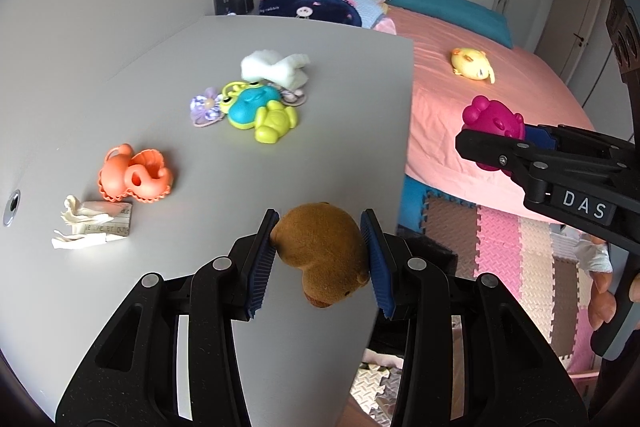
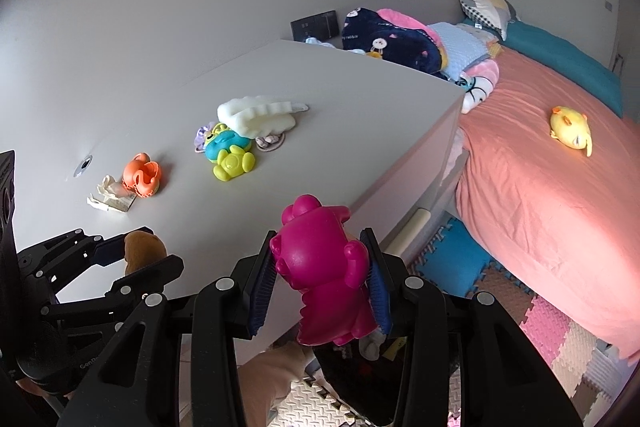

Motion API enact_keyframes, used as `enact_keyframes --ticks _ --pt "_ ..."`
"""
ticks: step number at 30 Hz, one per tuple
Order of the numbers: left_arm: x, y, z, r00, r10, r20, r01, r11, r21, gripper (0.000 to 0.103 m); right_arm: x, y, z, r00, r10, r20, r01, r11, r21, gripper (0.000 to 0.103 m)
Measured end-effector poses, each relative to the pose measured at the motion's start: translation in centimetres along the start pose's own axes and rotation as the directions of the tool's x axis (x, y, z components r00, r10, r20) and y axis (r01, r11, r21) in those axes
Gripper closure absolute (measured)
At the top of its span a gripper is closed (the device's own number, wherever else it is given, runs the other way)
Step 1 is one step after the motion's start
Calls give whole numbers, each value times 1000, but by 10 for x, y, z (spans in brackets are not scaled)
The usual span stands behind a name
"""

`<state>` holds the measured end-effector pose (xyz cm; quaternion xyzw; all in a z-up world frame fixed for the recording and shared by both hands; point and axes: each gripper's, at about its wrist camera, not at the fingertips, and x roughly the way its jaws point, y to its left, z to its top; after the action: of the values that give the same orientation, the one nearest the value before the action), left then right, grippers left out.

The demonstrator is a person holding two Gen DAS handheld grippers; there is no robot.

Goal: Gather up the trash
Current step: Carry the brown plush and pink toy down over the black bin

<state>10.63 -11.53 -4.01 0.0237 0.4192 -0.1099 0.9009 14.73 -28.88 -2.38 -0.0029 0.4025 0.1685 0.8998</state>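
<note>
- Closest to your left camera, your left tool [image 1: 320, 255] is clamped on a brown plush bear [image 1: 320, 255], blue pads pressing on both of its sides, above the near edge of the table [image 1: 120, 287].
- Your right tool [image 2: 322, 279] is gripping a magenta plastic bear toy [image 2: 320, 267] the same way, beyond the table's right edge, over the foam floor mats [image 2: 532, 315].
- Crumpled white paper trash [image 1: 90, 225] lies on the table towards its left side, touching the near side of the orange toy [image 1: 134, 175].
- A round metal fitting [image 1: 11, 207] is set in the table near its left edge, left of the paper.
- Further back on the table you have a cluster: a blue and green frog toy [image 1: 250, 105], a yellow-green bear toy [image 1: 276, 121] against it, a purple flower piece [image 1: 206, 107] to their left, and a white cloth [image 1: 274, 67] behind them.
- Right of the table stands a bed with a pink sheet [image 2: 540, 195]; a yellow plush chick [image 2: 570, 131] lies on it, well apart from the table.
- Folded blankets [image 2: 396, 39] are piled on the bed past the table's far right corner.
</note>
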Motion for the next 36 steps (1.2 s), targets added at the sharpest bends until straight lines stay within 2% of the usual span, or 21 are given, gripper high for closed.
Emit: enact_keyframes --ticks 23,36 --pt "-7 -67 8 996 -88 4 87 990 110 61 -51 -58 -33 995 -91 36 87 991 106 60" --pt "-5 -113 12 987 -158 -7 156 967 201 61 -77 -91 -52 985 -165 40 155 971 183 60"
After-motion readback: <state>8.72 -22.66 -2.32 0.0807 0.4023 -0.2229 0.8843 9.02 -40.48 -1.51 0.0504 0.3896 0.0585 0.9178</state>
